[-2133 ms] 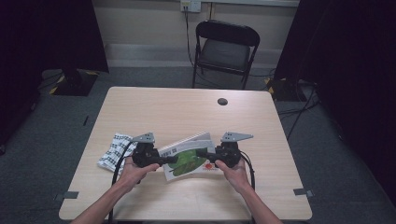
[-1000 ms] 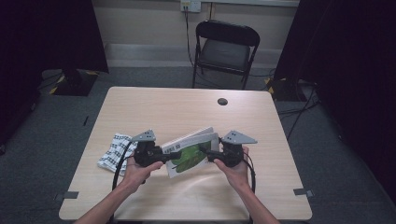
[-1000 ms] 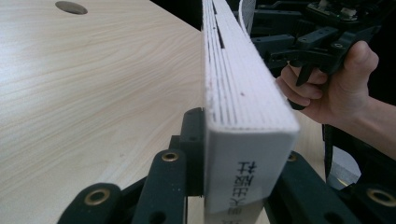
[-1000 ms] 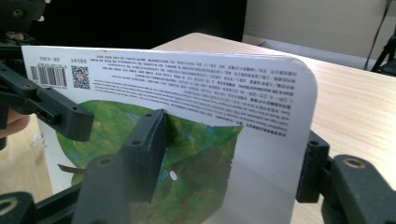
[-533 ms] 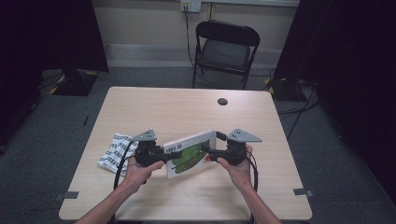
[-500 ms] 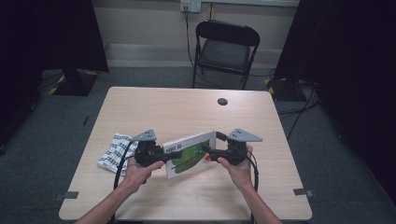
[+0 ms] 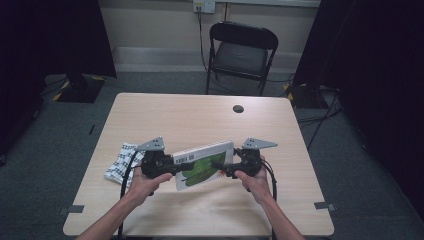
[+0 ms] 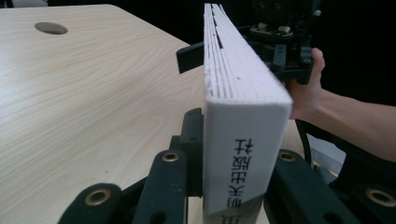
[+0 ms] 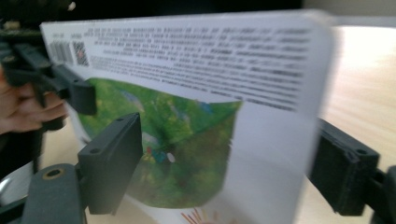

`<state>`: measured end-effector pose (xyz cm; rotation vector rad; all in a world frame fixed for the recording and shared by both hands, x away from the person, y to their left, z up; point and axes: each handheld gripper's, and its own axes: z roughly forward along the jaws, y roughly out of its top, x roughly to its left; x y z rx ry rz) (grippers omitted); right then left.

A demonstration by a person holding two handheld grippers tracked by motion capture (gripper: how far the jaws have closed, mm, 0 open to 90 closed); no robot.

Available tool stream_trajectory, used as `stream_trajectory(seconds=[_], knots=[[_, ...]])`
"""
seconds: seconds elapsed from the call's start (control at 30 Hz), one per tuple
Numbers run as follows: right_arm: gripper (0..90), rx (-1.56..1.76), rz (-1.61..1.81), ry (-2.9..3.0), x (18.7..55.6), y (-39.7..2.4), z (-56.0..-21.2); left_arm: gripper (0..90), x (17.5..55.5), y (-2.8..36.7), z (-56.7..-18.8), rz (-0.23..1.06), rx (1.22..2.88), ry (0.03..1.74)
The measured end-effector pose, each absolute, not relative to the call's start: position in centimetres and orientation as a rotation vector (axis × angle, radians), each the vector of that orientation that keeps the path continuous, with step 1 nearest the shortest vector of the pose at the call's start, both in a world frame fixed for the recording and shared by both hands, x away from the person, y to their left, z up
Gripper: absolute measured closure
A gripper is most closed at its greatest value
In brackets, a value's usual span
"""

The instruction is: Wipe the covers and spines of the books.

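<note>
- Right now a person holds a book (image 7: 202,165) up on edge above the near half of the tabletop (image 7: 200,117), between two hand-held tongs.
- Left tongs (image 7: 172,162): clenched on the book's spine end. In the left gripper view the white spine with its printed characters (image 8: 243,154) sits squeezed between the two black jaws, one pressed against each cover.
- Right tongs (image 7: 226,170): released. Their jaws have just been opening, and they now stand wide on either side of the book's far end. In the right gripper view one pad sits in front of the green cover picture (image 9: 177,149) and the other lies behind the book's edge, with a visible gap on both sides, so neither presses on it.
- The book is therefore carried by the left tongs alone, tilted, with its page block uppermost and its back cover, bearing a barcode and lines of small print, turned toward the person.
- Both hands (image 7: 145,182) grip the tong handles from the near edge of the tabletop, and a cable trails from each.
- A folded black-and-white patterned cloth (image 7: 122,162) lies flat on the tabletop just left of the left tongs.
- A round hole (image 7: 238,108) sits in the tabletop toward its far side, well apart from the book.
- A black folding chair (image 7: 240,55) stands beyond the far edge of the tabletop.
</note>
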<state>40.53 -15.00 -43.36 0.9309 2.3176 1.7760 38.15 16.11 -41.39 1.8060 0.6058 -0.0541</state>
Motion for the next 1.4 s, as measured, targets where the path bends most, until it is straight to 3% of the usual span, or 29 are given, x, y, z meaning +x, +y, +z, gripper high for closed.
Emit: stream_trajectory(seconds=[0.6,1.4], knots=[[23.7,0.848,1.515,2.401,40.2,-13.7,-43.2,73.9,38.8,16.1,-41.6,0.007,1.860,0.602],[27.0,0.858,1.372,2.247,41.5,-12.5,-42.0,60.6,41.9,15.4,-40.1,0.161,1.909,0.644]])
